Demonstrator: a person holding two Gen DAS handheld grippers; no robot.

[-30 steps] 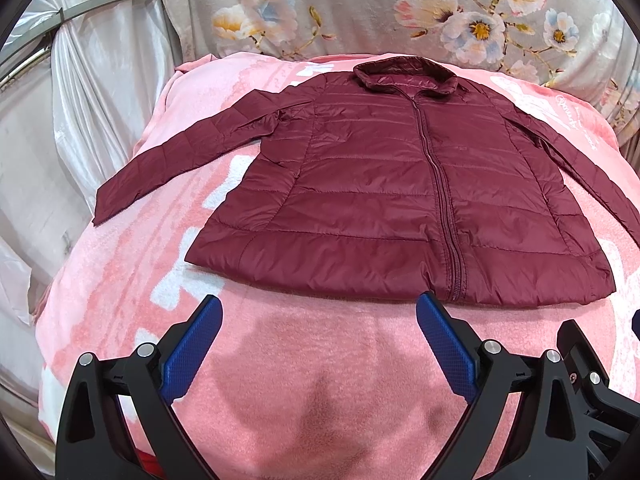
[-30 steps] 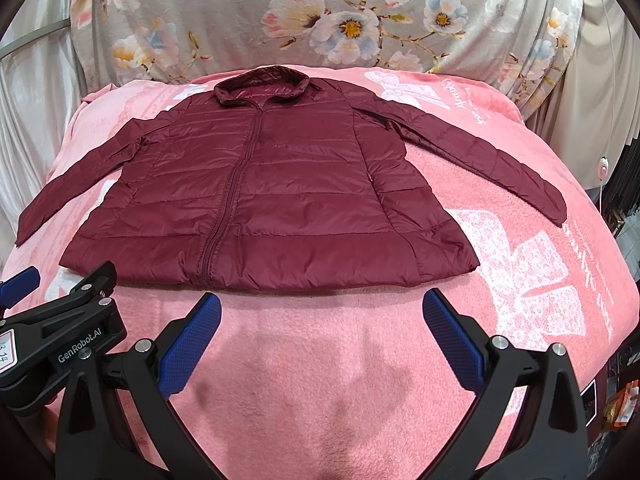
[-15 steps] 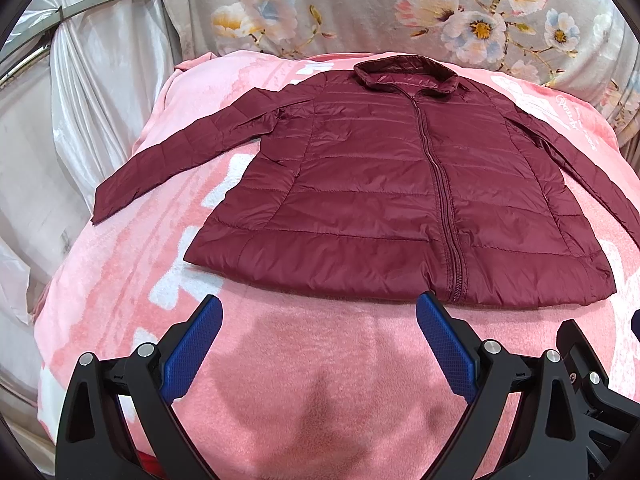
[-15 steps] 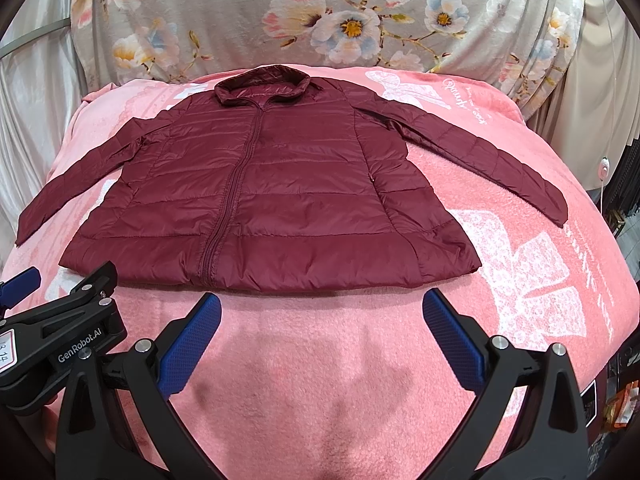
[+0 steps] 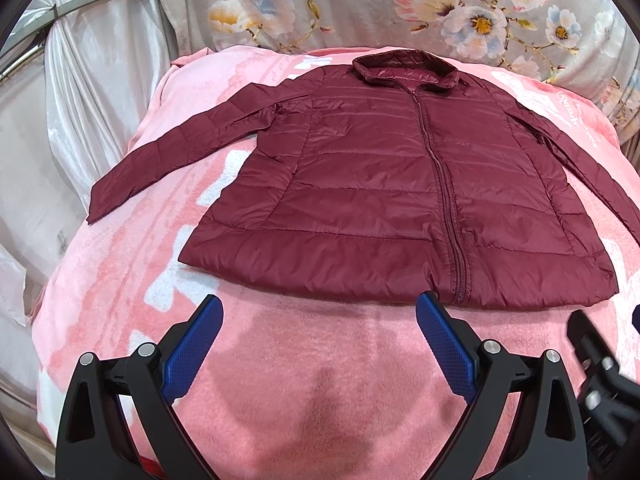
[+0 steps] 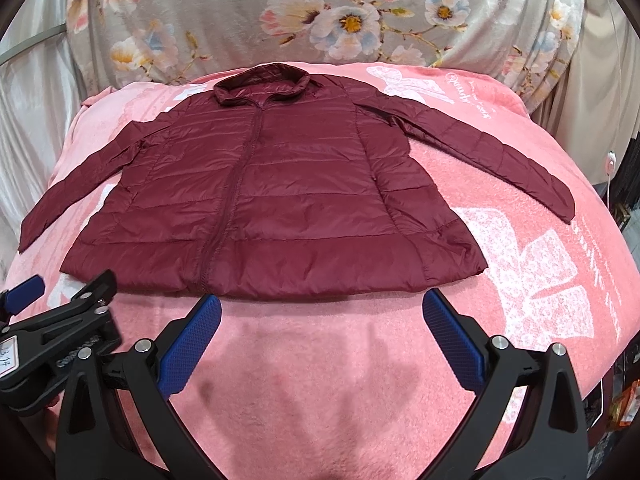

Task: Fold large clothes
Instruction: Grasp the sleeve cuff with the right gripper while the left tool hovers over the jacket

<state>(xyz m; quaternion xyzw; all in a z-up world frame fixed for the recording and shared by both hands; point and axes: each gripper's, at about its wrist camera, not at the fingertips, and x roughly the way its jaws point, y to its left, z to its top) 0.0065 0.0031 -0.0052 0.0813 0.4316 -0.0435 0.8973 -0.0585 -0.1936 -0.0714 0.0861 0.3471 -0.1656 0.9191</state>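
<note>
Nothing on the bed has shifted over the last second: the jacket (image 5: 404, 200) lies as it did, and both grippers have held their hover, with only the slightest drift of the neighbouring tool at the left view's edge. That stillness suggests, as a judgement, that folding has not begun and the person is lining up a first grasp.

One burgundy quilted jacket is spread flat, zipped, front up, on the pink blanket (image 5: 280, 360) that covers the bed, with its collar (image 6: 260, 84) at 12 o'clock and its hem (image 6: 280, 280) at 6 o'clock, just beyond the fingertips. Two sleeves are laid out: the left sleeve (image 5: 180, 148) runs toward 9 o'clock and the right sleeve (image 6: 500, 160) toward 3 o'clock. One zipper (image 5: 444, 200) runs down the middle.

Two grippers are present. In its own view the left gripper (image 5: 318, 312) is spread wide and holds nothing, hovering over bare blanket near the hem's middle; it also shows in the right view at 8 o'clock. The right gripper (image 6: 322, 310) is likewise spread wide and empty, just short of the hem on the right half.

One floral curtain (image 6: 320, 12) hangs behind the bed at 12 o'clock.

A likely first move is bringing a sleeve across the body.
</note>
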